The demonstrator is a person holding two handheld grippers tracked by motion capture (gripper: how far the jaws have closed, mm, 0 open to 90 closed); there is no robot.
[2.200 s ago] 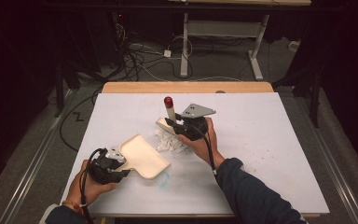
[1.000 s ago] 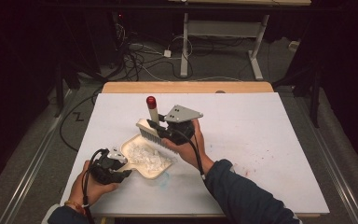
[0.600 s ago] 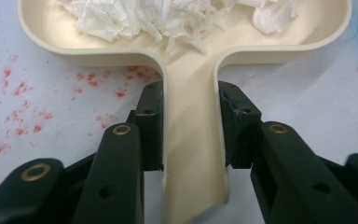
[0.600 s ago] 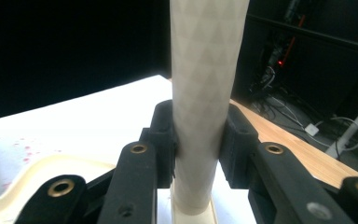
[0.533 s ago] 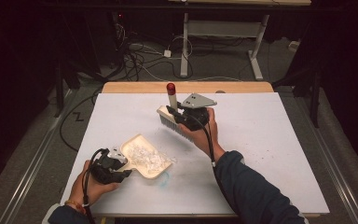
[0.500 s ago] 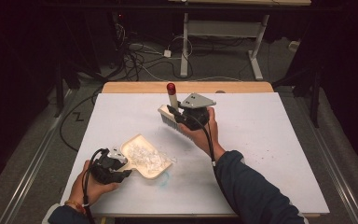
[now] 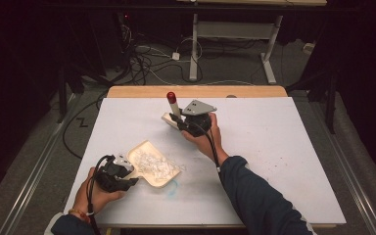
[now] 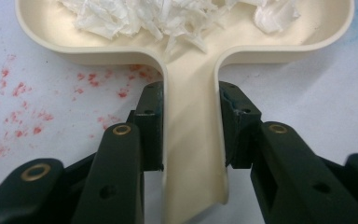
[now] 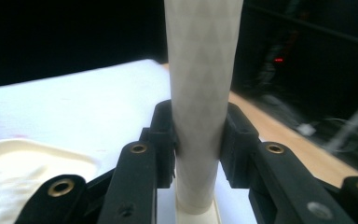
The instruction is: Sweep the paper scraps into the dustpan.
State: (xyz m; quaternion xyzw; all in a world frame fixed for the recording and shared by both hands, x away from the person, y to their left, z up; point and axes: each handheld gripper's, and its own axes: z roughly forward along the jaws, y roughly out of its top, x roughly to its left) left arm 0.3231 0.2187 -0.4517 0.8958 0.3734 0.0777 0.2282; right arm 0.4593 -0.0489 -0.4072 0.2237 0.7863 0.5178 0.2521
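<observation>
Right now my left gripper point(image 7: 127, 175) sits low at the near left part of the white table point(image 7: 284, 147), my hand wrapped round its black body and my forearm coming in from the near edge. Its jaws are pinched on the flat handle of the cream plastic dustpan point(image 7: 152, 164), one pad on each side, as the left gripper view shows plainly point(image 8: 193, 154). That dustpan lies flat on the table, its open tray pointing away from my hand and towards the middle.

My right gripper point(image 7: 183, 122) is held up farther out, past the middle of the table, with my dark-sleeved arm stretched diagonally towards it. Its jaws are clamped on the pale round handle of the cream hand brush with a red tip point(image 7: 173, 108); in the right gripper view that handle point(image 9: 200, 93) stands upright between the pads. The brush head hangs just over the table, well apart from the dustpan.

One heap of shredded white paper scraps point(image 7: 152, 164) lies in the tray, spread across its floor point(image 8: 168, 16). Faint red speckles point(image 8: 18, 93) mark the table beside the handle.

By count: two grippers, one dustpan, one brush, one heap of scraps.
</observation>
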